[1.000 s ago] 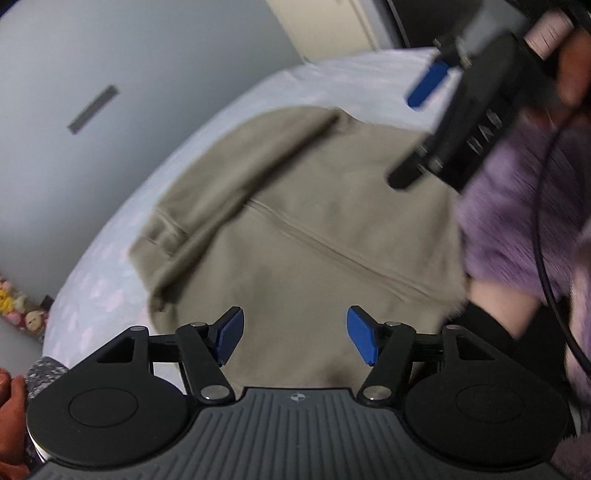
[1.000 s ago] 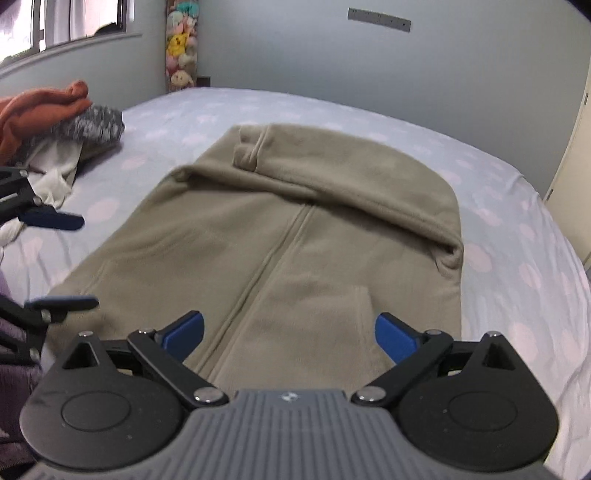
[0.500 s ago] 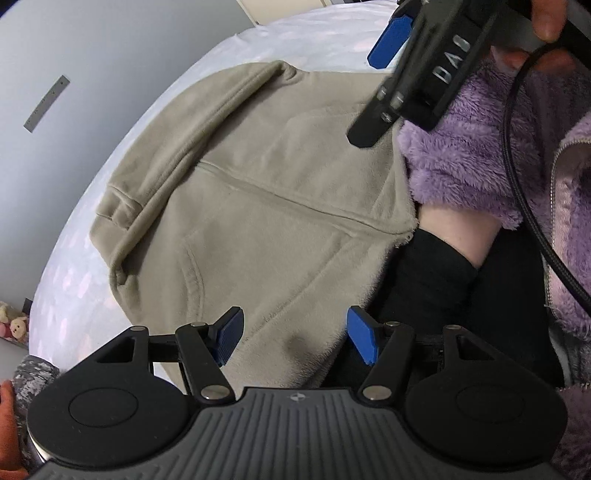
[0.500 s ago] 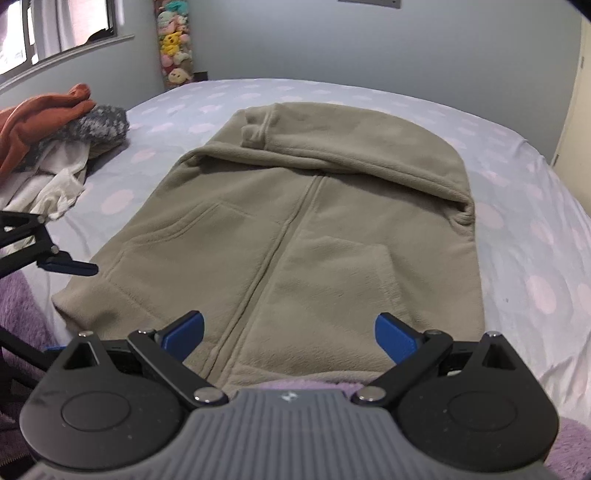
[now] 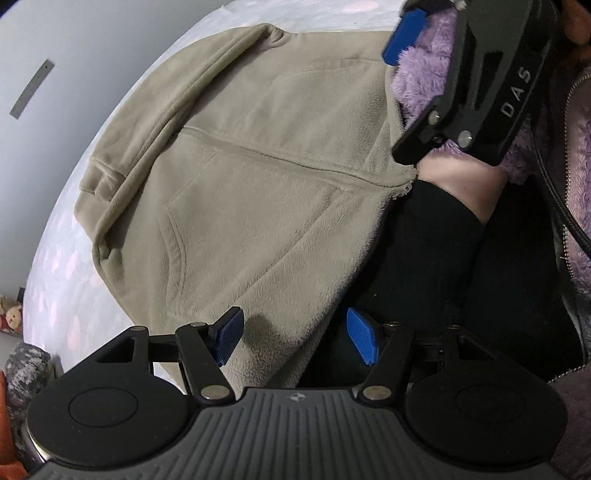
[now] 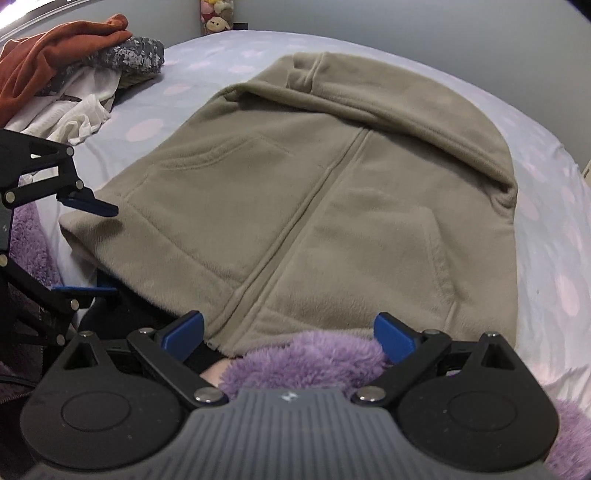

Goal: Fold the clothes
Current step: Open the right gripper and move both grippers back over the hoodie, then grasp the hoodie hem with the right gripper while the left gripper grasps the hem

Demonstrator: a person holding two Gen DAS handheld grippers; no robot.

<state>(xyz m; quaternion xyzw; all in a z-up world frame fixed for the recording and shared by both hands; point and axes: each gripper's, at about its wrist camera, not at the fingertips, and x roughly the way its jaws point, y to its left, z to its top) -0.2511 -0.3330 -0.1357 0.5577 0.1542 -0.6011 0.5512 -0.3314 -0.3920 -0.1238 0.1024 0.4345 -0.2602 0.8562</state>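
A khaki-green fleece zip-up jacket (image 6: 332, 192) lies spread flat, front side up, on a pale lilac bedsheet dotted with pink spots (image 6: 554, 236). Its zip seam (image 6: 295, 221) runs from the near hem toward the far end, with a slanted pocket on each side. At the far end the sleeves are folded across the body, one cuff (image 6: 306, 70) lying on top near the far left. The near hem hangs at the bed's near edge, right in front of the person.

The left gripper (image 5: 295, 336) hovers at the jacket's near left corner. Its blue pads stand apart with nothing pinched: one pad is above the fleece, the other is off the hem, over dark clothing. In the right wrist view it shows at the left edge (image 6: 88, 247), one finger above the corner, the other lower beside the bed edge.

The right gripper (image 6: 288, 334) is released too, its jaws spread wide over the near hem at the zip's lower end, holding nothing. A fluffy purple sleeve (image 6: 303, 358) sits between and below its fingers.

At the far left of the bed lies a heap of other clothes: a rust-orange garment (image 6: 55, 48), a grey mottled knit (image 6: 129, 55) and a white cloth (image 6: 81, 110). Soft toys (image 6: 218, 14) stand against the grey wall beyond.
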